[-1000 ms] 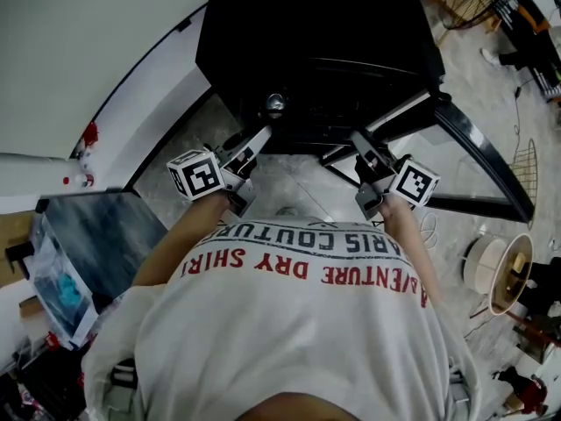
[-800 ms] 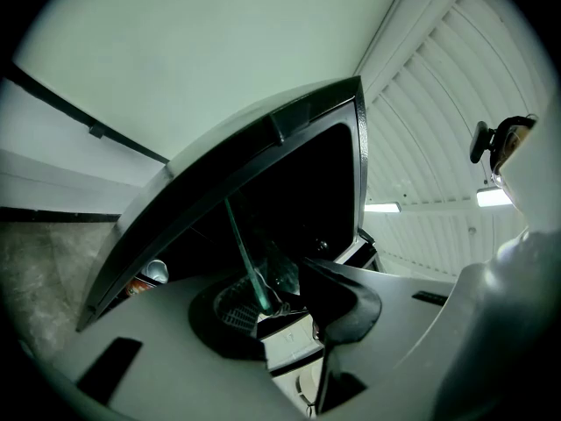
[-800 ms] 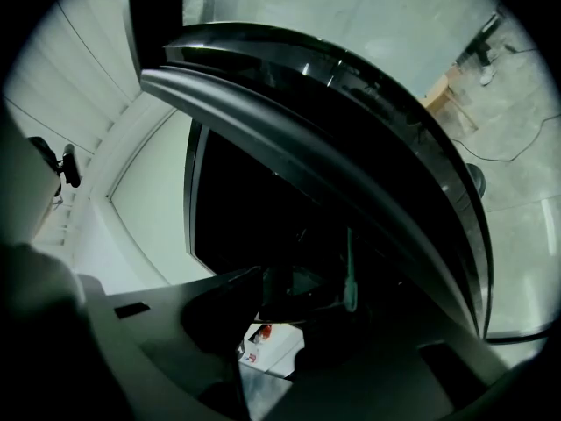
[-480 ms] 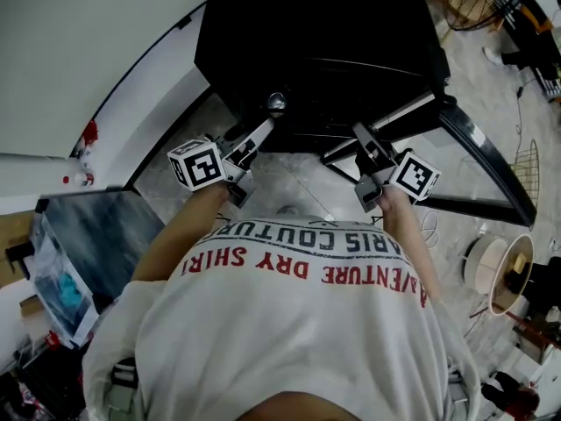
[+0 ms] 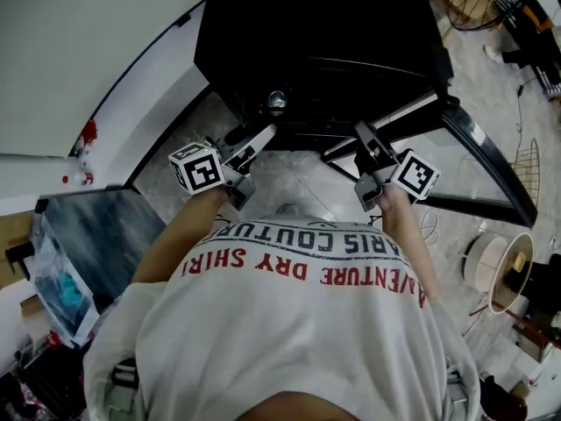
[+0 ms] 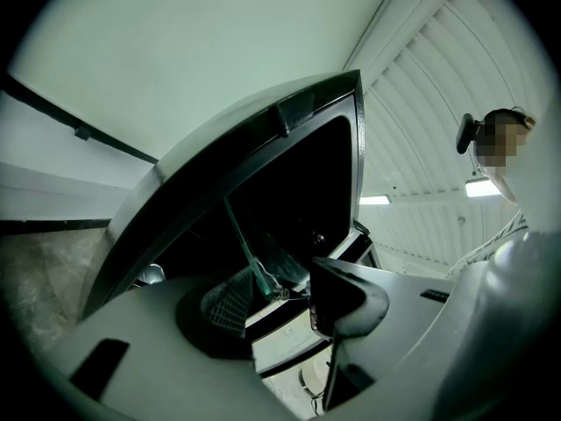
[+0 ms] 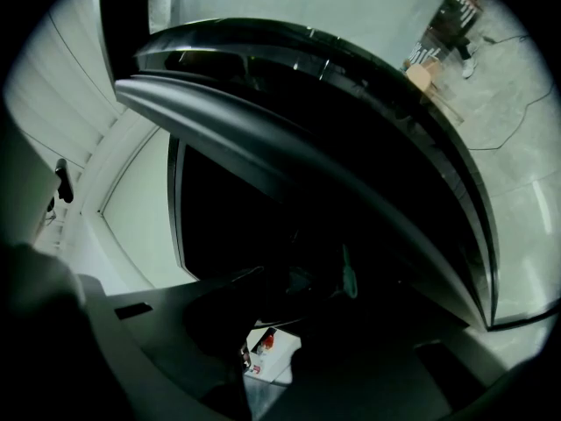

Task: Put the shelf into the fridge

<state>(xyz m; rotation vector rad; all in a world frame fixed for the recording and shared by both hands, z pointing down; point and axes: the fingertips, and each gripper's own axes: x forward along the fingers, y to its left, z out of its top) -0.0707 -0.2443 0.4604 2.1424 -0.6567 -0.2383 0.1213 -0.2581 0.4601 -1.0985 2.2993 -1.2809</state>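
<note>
1. Now the left gripper [image 6: 280, 302] has its jaws just sprung wide, pads off the glass shelf [image 6: 248, 248] standing between them.
2. That shelf lies inside the open black fridge [image 5: 316, 24].
3. Over on the right gripper [image 7: 272, 340], the jaws have just been closing; a narrow gap shows, nothing in it.

Pale marbled floor [image 5: 294, 178] shows between the left tongs [image 5: 260, 137] and right tongs [image 5: 362, 137]; a black fridge [image 5: 316, 42] stands on it just ahead.
</note>
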